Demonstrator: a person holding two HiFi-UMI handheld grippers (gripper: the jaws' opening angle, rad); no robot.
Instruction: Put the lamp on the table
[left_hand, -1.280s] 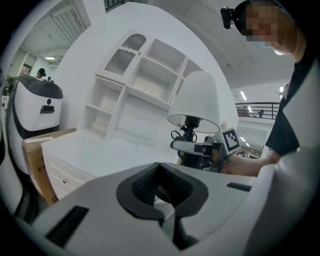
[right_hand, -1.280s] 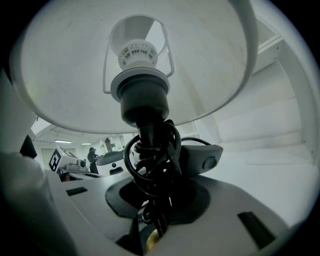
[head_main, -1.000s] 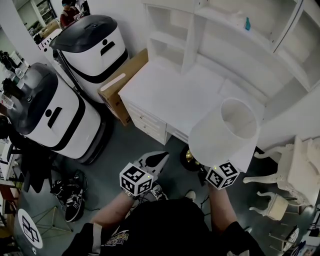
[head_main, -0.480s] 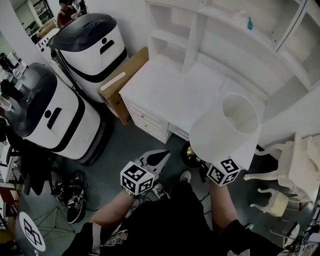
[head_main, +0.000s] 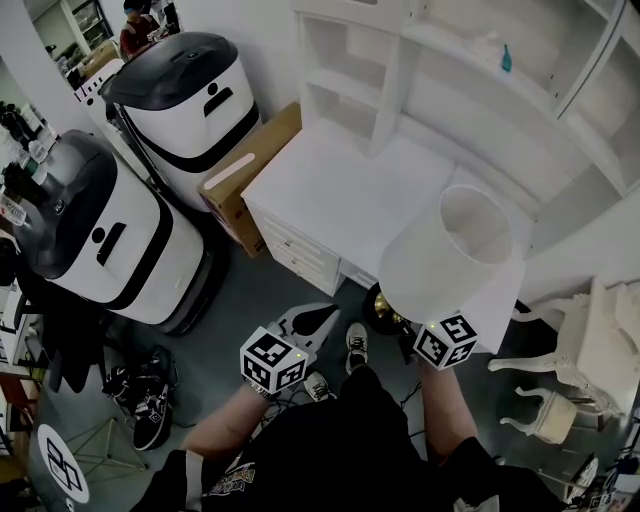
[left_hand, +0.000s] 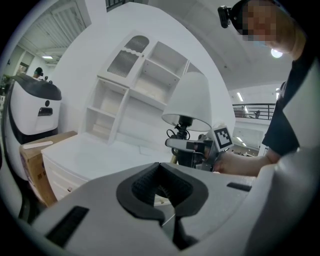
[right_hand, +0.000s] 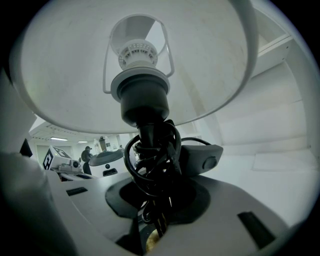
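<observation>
Right now the right gripper (head_main: 408, 322) has its jaws part closed and clamped on the lamp (head_main: 450, 255), gripping the dark stem below the shade where the black cord (right_hand: 150, 160) is wound around it. The lamp is held roughly upright in the air at the near right edge of the white desk (head_main: 330, 190). Its brass base (head_main: 383, 310) looks to hang over the grey floor (head_main: 240, 290) just short of the desk front, not on the top. The left gripper (head_main: 316, 320) sits to the left, apart from the lamp, jaws seemingly pressed together with nothing between them.
</observation>
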